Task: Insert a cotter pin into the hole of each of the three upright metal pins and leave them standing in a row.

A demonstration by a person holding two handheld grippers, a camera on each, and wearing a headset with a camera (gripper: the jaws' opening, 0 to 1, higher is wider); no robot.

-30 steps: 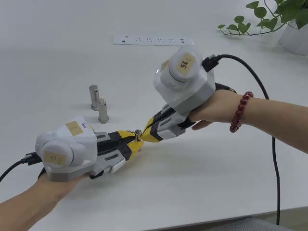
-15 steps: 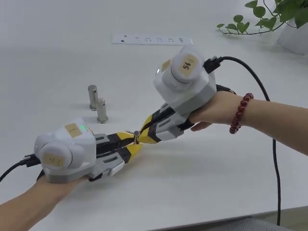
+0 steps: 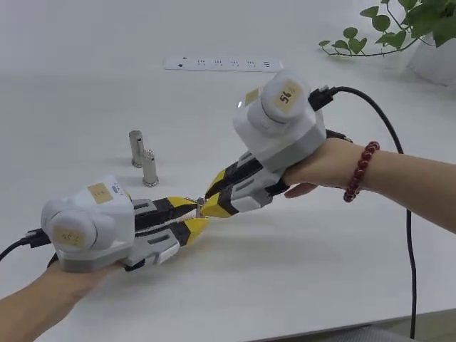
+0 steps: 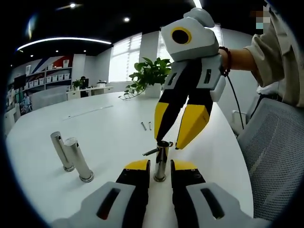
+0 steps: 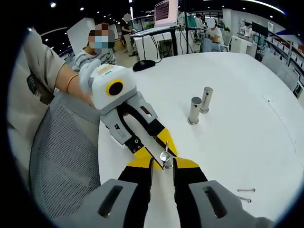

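A short metal pin [image 4: 160,167] stands on the white table [image 3: 299,256] between the yellow fingertips of my left gripper [image 4: 160,165], whose jaws sit narrowly apart on either side of it. A cotter pin [image 4: 149,152] pokes out sideways through the hole near its top. My right gripper [image 4: 169,141] hovers just over the pin's top [image 5: 165,157], jaws slightly apart with nothing between them. In the head view both grippers meet tip to tip, left gripper [image 3: 199,213], right gripper [image 3: 205,202]. Two more metal pins [image 3: 136,148] [image 3: 149,169] stand upright to the far left.
Two loose cotter pins [image 5: 244,194] lie on the table, and a power strip [image 3: 221,64] sits at the far edge. A potted plant [image 3: 406,25] is at the back right. A black cable [image 3: 399,164] trails from the right gripper. A mesh chair [image 5: 66,156] stands beside the table.
Both grippers' jaws have spread a little around the pin. The left gripper has drawn slightly back to the left. The head camera has shifted a bit.
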